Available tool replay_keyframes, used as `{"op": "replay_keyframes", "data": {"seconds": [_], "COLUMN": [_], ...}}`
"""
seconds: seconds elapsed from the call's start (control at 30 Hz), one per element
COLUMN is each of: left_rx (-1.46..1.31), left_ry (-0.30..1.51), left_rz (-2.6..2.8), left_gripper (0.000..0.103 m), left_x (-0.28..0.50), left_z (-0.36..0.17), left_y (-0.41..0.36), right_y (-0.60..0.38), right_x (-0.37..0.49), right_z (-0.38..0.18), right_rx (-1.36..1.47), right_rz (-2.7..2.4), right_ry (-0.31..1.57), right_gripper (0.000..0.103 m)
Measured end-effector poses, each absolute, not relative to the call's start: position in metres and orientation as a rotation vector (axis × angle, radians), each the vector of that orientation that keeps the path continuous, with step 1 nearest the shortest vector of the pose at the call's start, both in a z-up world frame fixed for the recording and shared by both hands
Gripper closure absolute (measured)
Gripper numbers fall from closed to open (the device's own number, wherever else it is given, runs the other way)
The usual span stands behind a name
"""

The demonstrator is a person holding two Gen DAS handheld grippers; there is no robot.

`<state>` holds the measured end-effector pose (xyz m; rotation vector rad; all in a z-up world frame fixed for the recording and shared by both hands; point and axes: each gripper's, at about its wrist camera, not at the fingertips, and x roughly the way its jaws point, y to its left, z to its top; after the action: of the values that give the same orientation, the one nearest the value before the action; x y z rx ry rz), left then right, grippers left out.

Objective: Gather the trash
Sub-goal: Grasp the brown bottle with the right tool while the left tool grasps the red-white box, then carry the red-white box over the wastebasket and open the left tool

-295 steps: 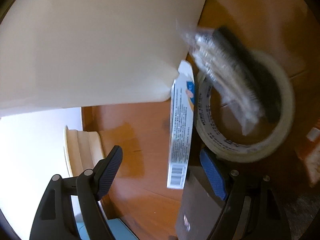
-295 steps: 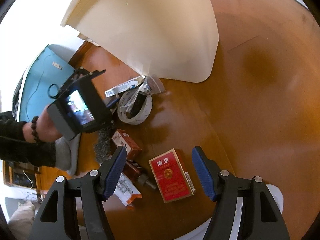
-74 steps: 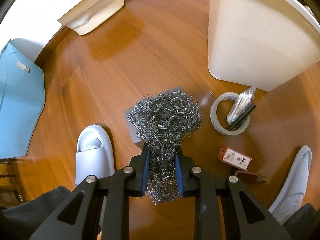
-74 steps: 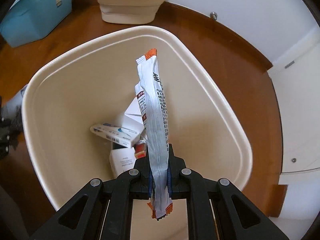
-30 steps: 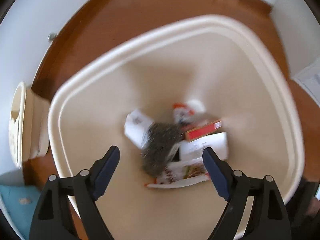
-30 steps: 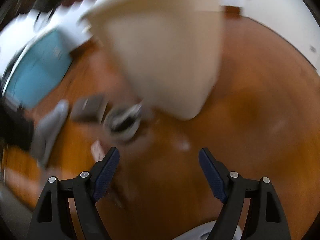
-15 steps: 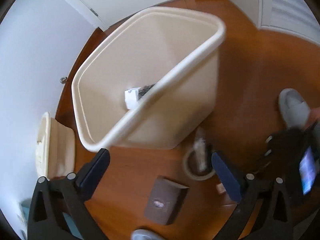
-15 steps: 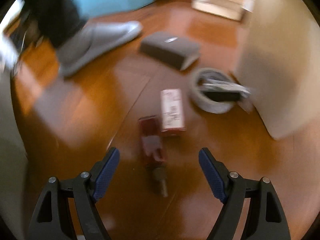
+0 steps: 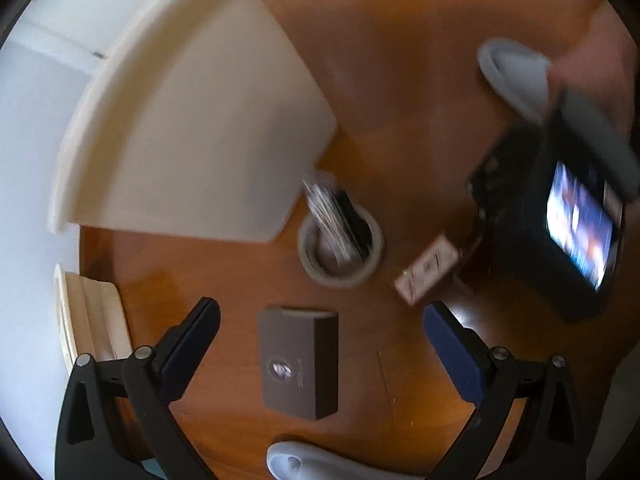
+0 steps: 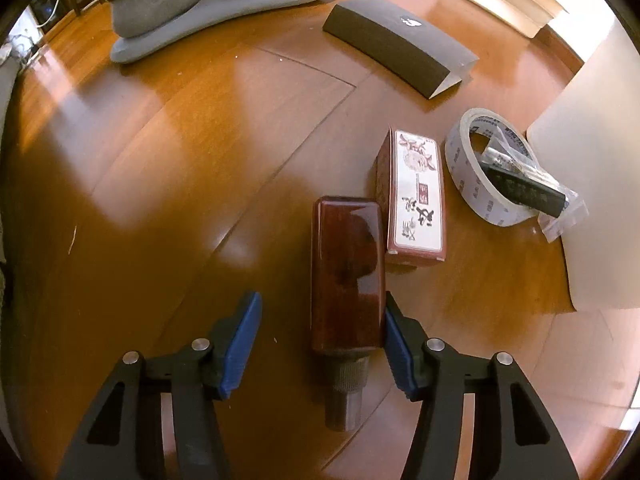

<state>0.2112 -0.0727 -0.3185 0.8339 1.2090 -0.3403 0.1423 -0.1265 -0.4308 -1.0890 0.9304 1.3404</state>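
Grippers: left gripper [image 9: 320, 344] emptied, open above dark box [image 9: 298, 362]; right gripper [image 10: 320, 334] open, now straddling brown bottle [image 10: 346, 276], next for bin [image 9: 192, 128].

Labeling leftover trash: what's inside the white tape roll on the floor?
A black bar-shaped item in a clear plastic sleeve lies across the white tape roll, one end inside the ring, the other overhanging its rim. The floor beneath it is hidden.

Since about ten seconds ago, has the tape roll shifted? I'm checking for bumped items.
No. The tape roll lies on the floor beside the cream bin, as before, with the bagged black item across it.
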Motion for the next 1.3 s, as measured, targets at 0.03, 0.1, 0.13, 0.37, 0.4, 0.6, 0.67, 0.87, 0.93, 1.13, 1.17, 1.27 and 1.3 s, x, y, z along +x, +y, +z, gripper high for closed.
{"op": "replay_keyframes", "data": {"seconds": [0.03,0.1,0.13,0.37,0.4,0.6,0.67,0.87,0.93,1.13,1.17,1.27,1.3], "left_rx": [0.834,0.834,0.830,0.144,-0.057,-0.855,-1.011,-1.228,-1.260,-1.239,-1.229,-1.194,-1.181], "left_ry": [1.226,1.266,1.290,1.559,1.602,1.521,1.478,1.449,1.448,1.449,1.452,1.475,1.478], "left_rz": [-0.355,-0.386,-0.401,-0.175,-0.093,0.378,0.488,0.614,0.628,0.633,0.627,0.597,0.582], "left_gripper": [0.000,0.000,0.000,0.000,0.000,0.006,0.015,0.047,0.052,0.070,0.071,0.074,0.074], "left_x": [0.211,0.213,0.213,0.244,0.247,0.231,0.226,0.229,0.232,0.238,0.239,0.237,0.233], "left_z": [-0.325,-0.335,-0.342,-0.375,-0.383,-0.409,-0.415,-0.439,-0.442,-0.443,-0.442,-0.439,-0.433], "left_y": [-0.069,-0.068,-0.071,-0.056,-0.045,-0.004,0.003,0.006,0.004,0.004,0.005,0.008,0.010], "right_y": [-0.126,-0.125,-0.128,-0.170,-0.175,-0.212,-0.216,-0.215,-0.216,-0.222,-0.222,-0.226,-0.228], "right_x": [0.144,0.149,0.151,0.199,0.208,0.249,0.249,0.242,0.243,0.246,0.246,0.246,0.247], "right_z": [-0.430,-0.429,-0.428,-0.380,-0.377,-0.362,-0.366,-0.369,-0.371,-0.370,-0.369,-0.365,-0.364], "right_rx": [-1.078,-1.048,-1.033,-0.835,-0.811,-0.650,-0.639,-0.604,-0.593,-0.580,-0.580,-0.576,-0.575], "right_rz": [1.347,1.353,1.353,1.200,1.167,1.022,1.005,0.996,0.984,0.962,0.960,0.946,0.936], "right_ry": [0.935,0.962,0.972,1.070,1.088,1.158,1.165,1.173,1.169,1.161,1.156,1.148,1.144], "right_gripper": [0.069,0.071,0.071,0.071,0.071,0.071,0.071,0.071,0.071,0.071,0.071,0.071,0.071]}}
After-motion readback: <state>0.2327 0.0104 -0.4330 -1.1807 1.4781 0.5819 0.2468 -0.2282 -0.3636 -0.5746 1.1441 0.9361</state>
